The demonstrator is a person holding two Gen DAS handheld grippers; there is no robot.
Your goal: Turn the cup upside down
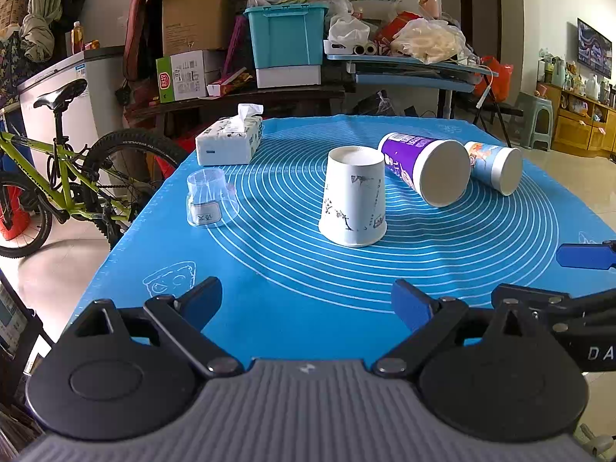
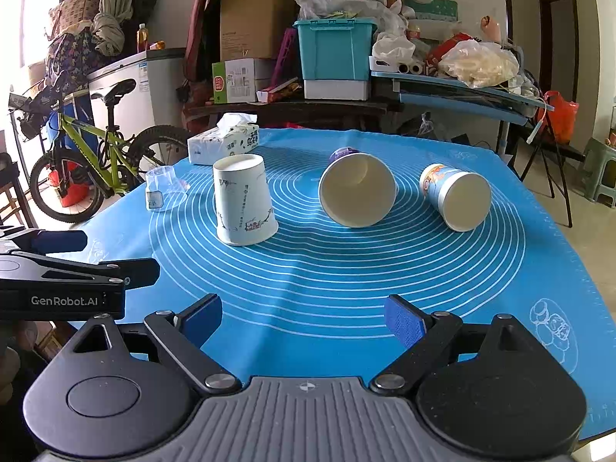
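**Inspector:** Left wrist view first. State of the left gripper [image 1: 307, 300]?

**Assistant:** Its blue-padded fingers are spread wide above the near edge of the blue silicone mat with white concentric rings [image 1: 292, 269], with nothing between them. The white paper cup with ink-style branch print [image 1: 353, 196] stands mouth-down ahead of it near the mat's centre. A clear plastic cup with a small label [image 1: 210, 197] is also mouth-down, well to its left. A purple paper cup [image 1: 425, 165] and a blue cartoon-print paper cup [image 1: 494, 165] lie on their sides to the right, mouths toward the camera, just beside each other. A white tissue box [image 1: 230, 140] sits at the far left corner.

**Inspector:** Right wrist view?

**Assistant:** The right gripper [image 2: 303, 319] is likewise spread and empty, low over the mat [image 2: 308, 281]. The white cup [image 2: 244, 200] is inverted, ahead and left. The purple cup [image 2: 358, 188] and blue cup [image 2: 456, 196] lie tipped, apart. The left gripper's body enters at the left edge.
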